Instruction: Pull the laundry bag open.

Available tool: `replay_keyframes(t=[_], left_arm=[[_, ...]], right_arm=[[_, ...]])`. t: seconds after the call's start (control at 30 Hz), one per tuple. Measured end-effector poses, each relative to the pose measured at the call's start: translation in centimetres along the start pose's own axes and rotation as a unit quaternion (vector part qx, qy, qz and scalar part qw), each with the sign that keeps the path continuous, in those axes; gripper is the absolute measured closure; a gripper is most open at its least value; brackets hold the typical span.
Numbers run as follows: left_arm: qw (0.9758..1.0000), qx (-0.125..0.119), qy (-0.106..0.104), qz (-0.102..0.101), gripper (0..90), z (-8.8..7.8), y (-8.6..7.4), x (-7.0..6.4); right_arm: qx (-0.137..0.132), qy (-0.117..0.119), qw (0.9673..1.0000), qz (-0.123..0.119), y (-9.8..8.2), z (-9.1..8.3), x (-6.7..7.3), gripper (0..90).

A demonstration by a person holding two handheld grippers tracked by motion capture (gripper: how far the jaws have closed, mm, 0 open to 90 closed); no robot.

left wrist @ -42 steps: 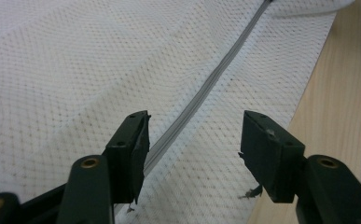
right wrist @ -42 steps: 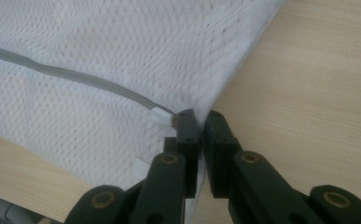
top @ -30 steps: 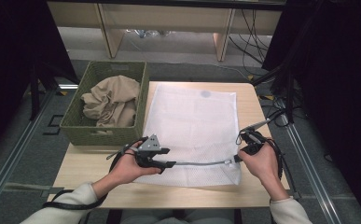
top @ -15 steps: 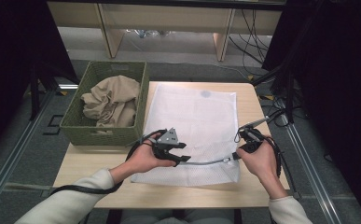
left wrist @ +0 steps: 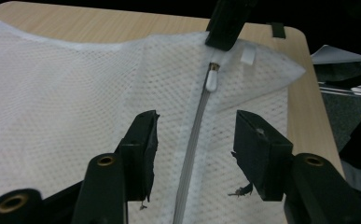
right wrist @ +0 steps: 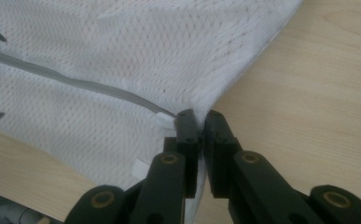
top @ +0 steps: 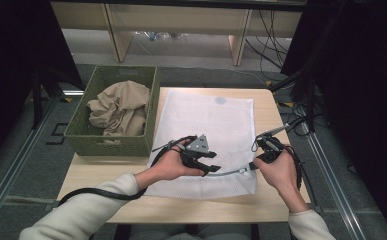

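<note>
The white mesh bag (top: 206,142) lies flat on the surface (top: 106,172). The right gripper (right wrist: 198,122) pinches its corner by the zipper end; the left gripper (left wrist: 194,140), jaws apart, straddles the grey zipper (left wrist: 194,135), whose white pull (left wrist: 212,80) looks blurred from above.

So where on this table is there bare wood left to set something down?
Bare table shows left of the mesh bag, in front of the green basket; a narrow strip runs along the near edge, another along the right edge. The bag's near end is crowded: the left tool hovers open over the zipper, and the right tool pinches the corner.
</note>
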State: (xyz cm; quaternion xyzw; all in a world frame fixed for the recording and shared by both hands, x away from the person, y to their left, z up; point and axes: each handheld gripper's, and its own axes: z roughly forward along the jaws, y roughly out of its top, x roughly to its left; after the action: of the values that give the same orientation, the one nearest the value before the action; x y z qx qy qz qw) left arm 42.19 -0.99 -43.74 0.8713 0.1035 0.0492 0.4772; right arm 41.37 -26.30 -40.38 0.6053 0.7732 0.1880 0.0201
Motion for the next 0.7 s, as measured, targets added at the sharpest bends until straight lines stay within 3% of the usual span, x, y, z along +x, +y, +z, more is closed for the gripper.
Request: replay_keyframes(t=[0.23, 0.27, 0.3, 0.33, 0.37, 0.5, 0.53, 0.57, 0.63, 0.67, 0.7], left_arm=[[0.9997, 0.007, -0.014, 0.018, 53.4, 1.4, 1.1, -0.2], [0.9996, 0.006, -0.018, 0.021, 53.8, 1.7, 1.4, -0.2], [0.9996, 0.006, -0.018, 0.021, 54.0, 1.7, 1.4, -0.2], [0.9996, 0.002, -0.019, 0.019, 54.0, 1.8, 1.5, -0.2], [0.9995, 0.005, -0.021, 0.023, 54.8, 1.9, 1.7, -0.1], [0.9991, 0.011, -0.034, 0.024, 57.7, 3.0, 2.0, -0.3], [0.9991, 0.011, -0.034, 0.024, 58.4, 3.0, 2.0, -0.3], [0.9989, 0.013, -0.038, 0.024, 58.4, 3.3, 2.0, -0.4], [0.9985, 0.021, -0.04, 0.029, 59.0, 3.9, 2.1, -0.6], [0.9985, 0.021, -0.042, 0.027, 59.3, 4.3, 2.2, -0.6], [0.9982, 0.021, -0.049, 0.026, 59.7, 4.6, 2.2, -0.7]], right_arm=[[0.001, -0.001, 1.0, 0.005, 0.0, -0.1, 0.1, 86.4], [0.008, 0.001, 0.9998, 0.02, 0.0, -0.3, 0.4, 86.4], [0.008, 0.001, 0.9998, 0.02, 0.0, -0.3, 0.4, 86.4], [-0.002, 0.003, 1.0, 0.003, 0.0, -0.2, 0.1, 86.4], [0.001, -0.001, 0.9999, 0.017, -0.1, -0.2, 0.3, 86.4], [0.006, -0.005, 0.9997, 0.023, -0.1, -0.4, 0.7, 86.4], [-0.008, -0.005, 1.0, -0.003, -0.1, -0.3, 0.4, 86.4], [-0.008, -0.005, 1.0, -0.003, -0.1, -0.3, 0.4, 86.4], [-0.005, -0.005, 0.9999, 0.01, -0.1, -0.4, 0.6, 86.4], [0.007, -0.003, 0.9995, 0.029, -0.1, -0.5, 0.9, 86.4], [0.008, -0.003, 0.9995, 0.03, -0.1, -0.5, 0.9, 86.5]])
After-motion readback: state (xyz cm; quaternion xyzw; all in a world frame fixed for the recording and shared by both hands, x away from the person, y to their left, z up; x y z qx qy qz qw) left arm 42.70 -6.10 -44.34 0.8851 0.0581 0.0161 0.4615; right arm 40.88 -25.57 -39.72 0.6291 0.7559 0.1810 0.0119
